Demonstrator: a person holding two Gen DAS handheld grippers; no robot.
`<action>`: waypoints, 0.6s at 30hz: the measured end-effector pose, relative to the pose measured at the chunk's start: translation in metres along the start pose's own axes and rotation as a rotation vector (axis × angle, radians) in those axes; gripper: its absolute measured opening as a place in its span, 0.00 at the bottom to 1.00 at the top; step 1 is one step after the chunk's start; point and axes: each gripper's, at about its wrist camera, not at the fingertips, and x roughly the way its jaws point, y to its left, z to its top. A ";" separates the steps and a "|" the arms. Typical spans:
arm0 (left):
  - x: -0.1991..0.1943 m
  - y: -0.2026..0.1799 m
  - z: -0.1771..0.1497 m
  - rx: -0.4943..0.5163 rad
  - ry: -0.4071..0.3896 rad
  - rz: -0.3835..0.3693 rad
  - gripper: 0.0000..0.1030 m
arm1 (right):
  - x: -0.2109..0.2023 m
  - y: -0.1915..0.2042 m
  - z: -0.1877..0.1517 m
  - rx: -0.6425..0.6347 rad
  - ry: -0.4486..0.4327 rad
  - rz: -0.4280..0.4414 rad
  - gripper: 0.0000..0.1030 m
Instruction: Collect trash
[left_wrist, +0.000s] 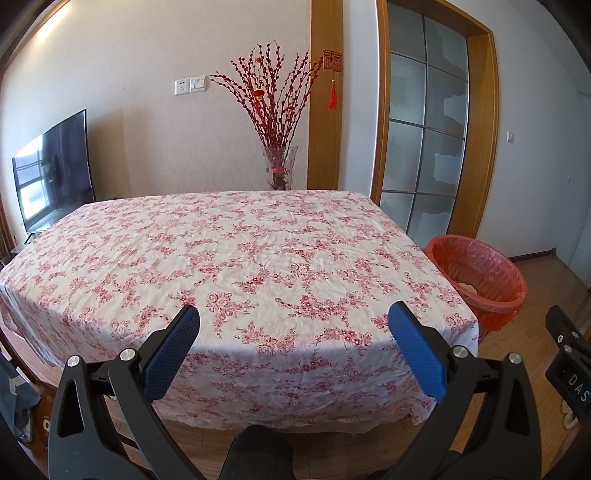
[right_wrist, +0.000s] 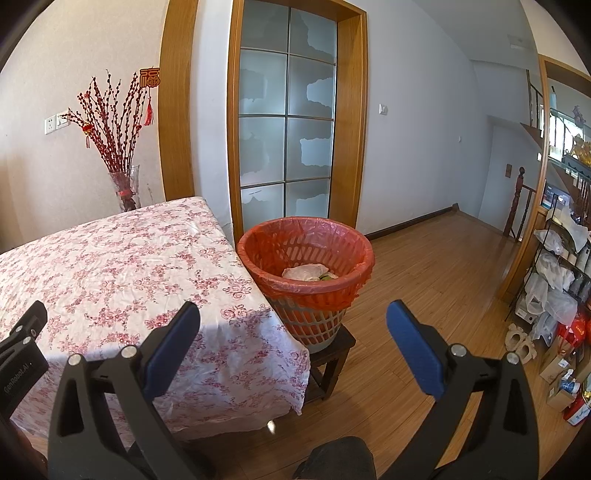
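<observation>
A living room with a cloth-covered table (left_wrist: 236, 258) and a lined waste bin (right_wrist: 306, 266) beside it.

Pale walls and a wooden floor (right_wrist: 424, 280) surround a frosted glass door (right_wrist: 288, 122) in a wood frame. The table wears a white cloth with red flowers, nothing lying on it. A dark television (left_wrist: 55, 170) stands left; a glass vase of red branches (left_wrist: 279, 122) stands behind the table. The bin, lined with an orange bag, sits on a low dark stool (right_wrist: 328, 362) touching the table's right corner, holding pale crumpled trash (right_wrist: 304, 273). Left tool (left_wrist: 293, 321) and right tool (right_wrist: 293, 321) both hang with blue pads wide apart, holding nothing.
</observation>
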 end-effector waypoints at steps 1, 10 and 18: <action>0.000 0.000 0.000 0.000 0.000 0.000 0.98 | 0.000 0.000 0.000 0.000 0.000 0.000 0.96; 0.002 -0.001 0.001 0.003 0.005 -0.004 0.98 | 0.001 0.003 -0.001 0.001 0.005 0.001 0.96; 0.004 -0.002 0.002 0.003 0.009 -0.005 0.98 | 0.003 0.007 -0.002 0.002 0.010 0.002 0.96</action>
